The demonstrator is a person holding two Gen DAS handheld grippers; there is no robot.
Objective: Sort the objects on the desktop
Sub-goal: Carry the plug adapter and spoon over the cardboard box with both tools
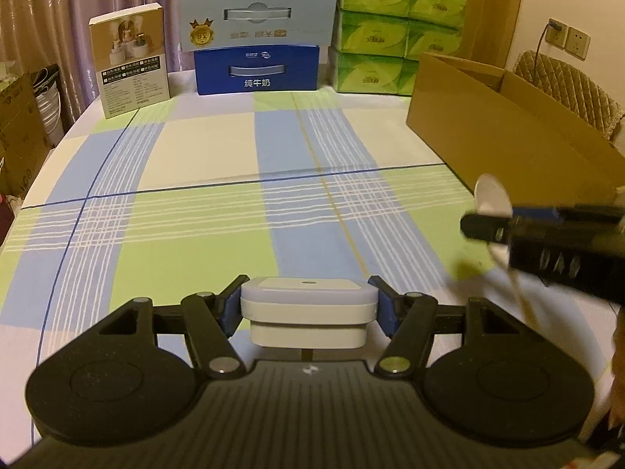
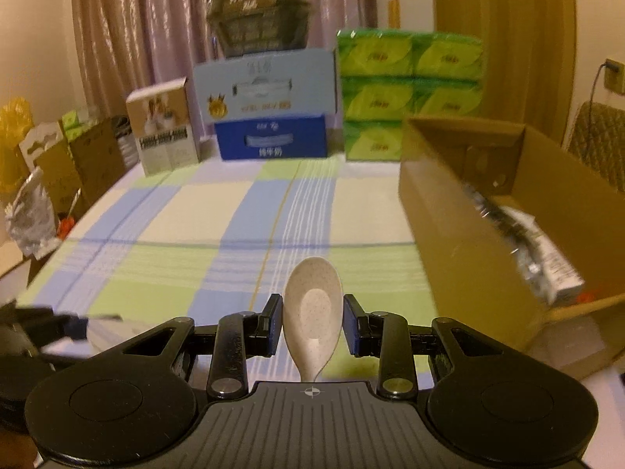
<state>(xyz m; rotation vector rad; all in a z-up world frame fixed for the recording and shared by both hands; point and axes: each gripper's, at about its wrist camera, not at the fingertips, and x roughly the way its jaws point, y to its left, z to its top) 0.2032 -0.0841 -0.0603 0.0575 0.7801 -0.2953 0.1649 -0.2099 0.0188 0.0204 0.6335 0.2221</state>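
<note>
My left gripper is shut on a white rounded-corner box, its blue pads pressing the two short sides, just above the plaid tablecloth. My right gripper is shut on a speckled beige spoon, bowl pointing up and forward, handle running back under the camera. In the left wrist view the right gripper comes in from the right edge with the spoon sticking up. An open cardboard box stands to the right of both grippers, with packaged items inside.
At the table's far edge stand a small product box, two stacked blue milk cartons and green tissue packs. A padded chair is behind the cardboard box. Cartons and bags crowd the floor on the left.
</note>
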